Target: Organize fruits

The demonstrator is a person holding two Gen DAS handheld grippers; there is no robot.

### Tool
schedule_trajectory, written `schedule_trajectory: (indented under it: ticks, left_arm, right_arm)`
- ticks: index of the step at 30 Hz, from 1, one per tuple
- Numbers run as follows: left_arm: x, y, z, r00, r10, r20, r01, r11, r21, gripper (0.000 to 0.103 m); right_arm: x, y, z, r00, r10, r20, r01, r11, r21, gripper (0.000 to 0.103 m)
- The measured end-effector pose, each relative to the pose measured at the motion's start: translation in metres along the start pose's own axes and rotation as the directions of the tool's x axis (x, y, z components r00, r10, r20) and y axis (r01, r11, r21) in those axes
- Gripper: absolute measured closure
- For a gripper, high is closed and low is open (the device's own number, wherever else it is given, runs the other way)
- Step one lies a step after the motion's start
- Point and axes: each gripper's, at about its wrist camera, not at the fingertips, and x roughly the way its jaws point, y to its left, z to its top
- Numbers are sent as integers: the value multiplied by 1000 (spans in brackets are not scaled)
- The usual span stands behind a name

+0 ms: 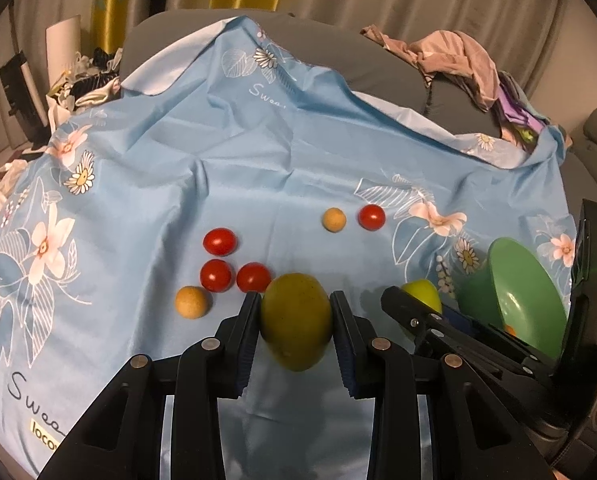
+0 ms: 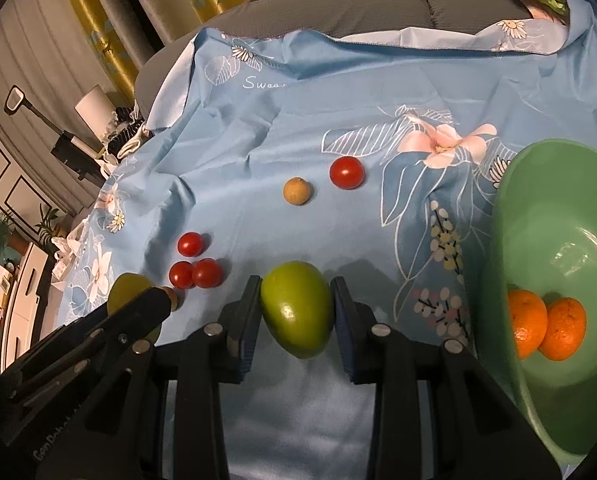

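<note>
Left fingers [image 1: 296,316] clamping olive fruit [image 1: 296,320] upright, right fingers [image 2: 296,314] clamping tilted green fruit [image 2: 298,308]

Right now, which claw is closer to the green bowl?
Right. The right claw, holding a green fruit, sits just beside the green bowl. The left claw, holding its own green fruit, is farther away, with the right claw between it and the bowl.

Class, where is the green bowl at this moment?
The green bowl sits at the right edge of the right wrist view, on the blue cloth, holding two oranges, right of the green fruit in the right gripper.
</note>
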Motion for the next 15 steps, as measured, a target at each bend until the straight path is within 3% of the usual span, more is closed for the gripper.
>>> schedule_trajectory:
  ticks: [15]
  left_arm:
    - [-6, -8, -1, 999, -48, 9, 47, 999, 26, 68]
  right_arm:
    - [-15, -8, 2, 999, 29, 41, -31, 999, 33, 68]
